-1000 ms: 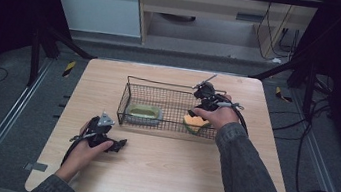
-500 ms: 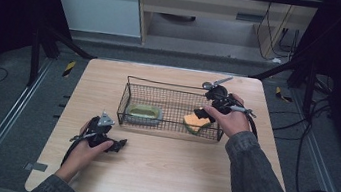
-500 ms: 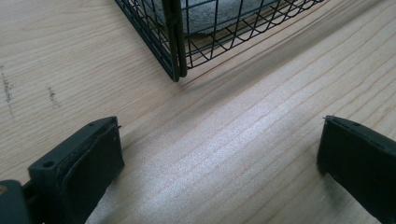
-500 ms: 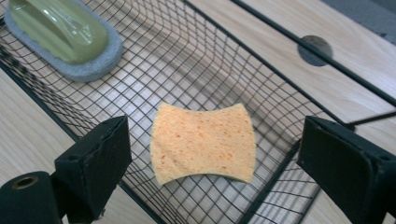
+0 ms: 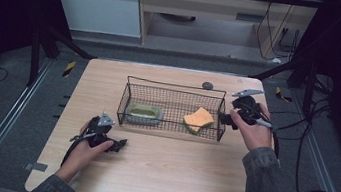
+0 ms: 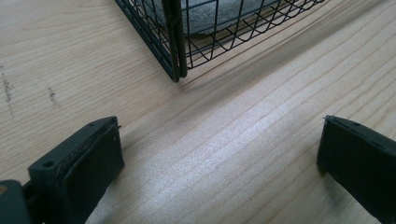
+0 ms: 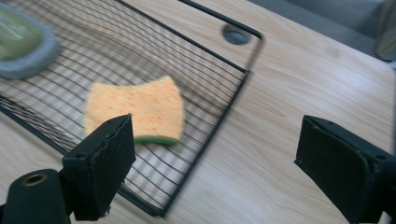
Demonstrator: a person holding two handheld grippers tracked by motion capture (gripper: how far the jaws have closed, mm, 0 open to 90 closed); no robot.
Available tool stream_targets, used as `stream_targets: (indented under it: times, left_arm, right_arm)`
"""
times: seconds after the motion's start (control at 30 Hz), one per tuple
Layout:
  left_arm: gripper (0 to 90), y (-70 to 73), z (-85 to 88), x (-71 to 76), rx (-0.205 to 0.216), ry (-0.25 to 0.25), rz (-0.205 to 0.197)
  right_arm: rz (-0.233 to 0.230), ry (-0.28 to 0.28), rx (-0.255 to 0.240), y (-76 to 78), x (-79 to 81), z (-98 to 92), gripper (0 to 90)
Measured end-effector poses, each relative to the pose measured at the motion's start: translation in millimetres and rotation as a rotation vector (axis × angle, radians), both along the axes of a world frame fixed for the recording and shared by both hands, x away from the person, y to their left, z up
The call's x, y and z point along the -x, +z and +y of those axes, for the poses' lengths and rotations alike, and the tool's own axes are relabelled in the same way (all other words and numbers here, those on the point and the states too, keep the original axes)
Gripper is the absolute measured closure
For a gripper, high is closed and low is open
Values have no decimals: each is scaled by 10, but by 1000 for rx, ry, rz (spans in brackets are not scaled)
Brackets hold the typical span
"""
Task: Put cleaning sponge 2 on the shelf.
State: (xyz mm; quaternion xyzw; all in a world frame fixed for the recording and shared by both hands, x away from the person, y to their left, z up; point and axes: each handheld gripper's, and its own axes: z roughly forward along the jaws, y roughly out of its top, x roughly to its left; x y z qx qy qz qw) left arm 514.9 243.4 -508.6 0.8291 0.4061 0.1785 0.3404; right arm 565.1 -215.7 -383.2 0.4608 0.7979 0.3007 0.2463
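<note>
Blur smears the wire basket [image 7: 187,107] in the right gripper view, mesh lines streaking, yet the orange sponge [image 7: 135,112] inside reads clear, waisted, green underneath. Right gripper [image 5: 228,118] sits just outside the basket's end, jaws wide after opening, nothing between. Left gripper [image 5: 118,144] rests on pale wood grain, jaws wide, empty.
</note>
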Motion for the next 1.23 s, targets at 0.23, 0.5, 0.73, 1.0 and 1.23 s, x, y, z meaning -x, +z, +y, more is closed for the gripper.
stream_targets:
  times: [0.23,0.5,0.73,1.0,1.23]
  left_arm:
    - [0,0,-2,-2,-1,3,0]
    - [0,1,-3,-4,-1,5,0]
    - [0,1,5,-17,0,13,0]
    - [0,1,13,-21,1,4,0]
    - [0,1,18,-29,1,0,0]
  right_arm:
    - [-80,-76,-21,-120,257,-343,168]
    - [-77,-107,-45,-471,465,-544,183]
    - [34,-144,-93,-924,461,-581,137]
    - [47,-206,-108,-1241,384,-569,90]
    - [14,-211,-113,-1287,373,-535,46]
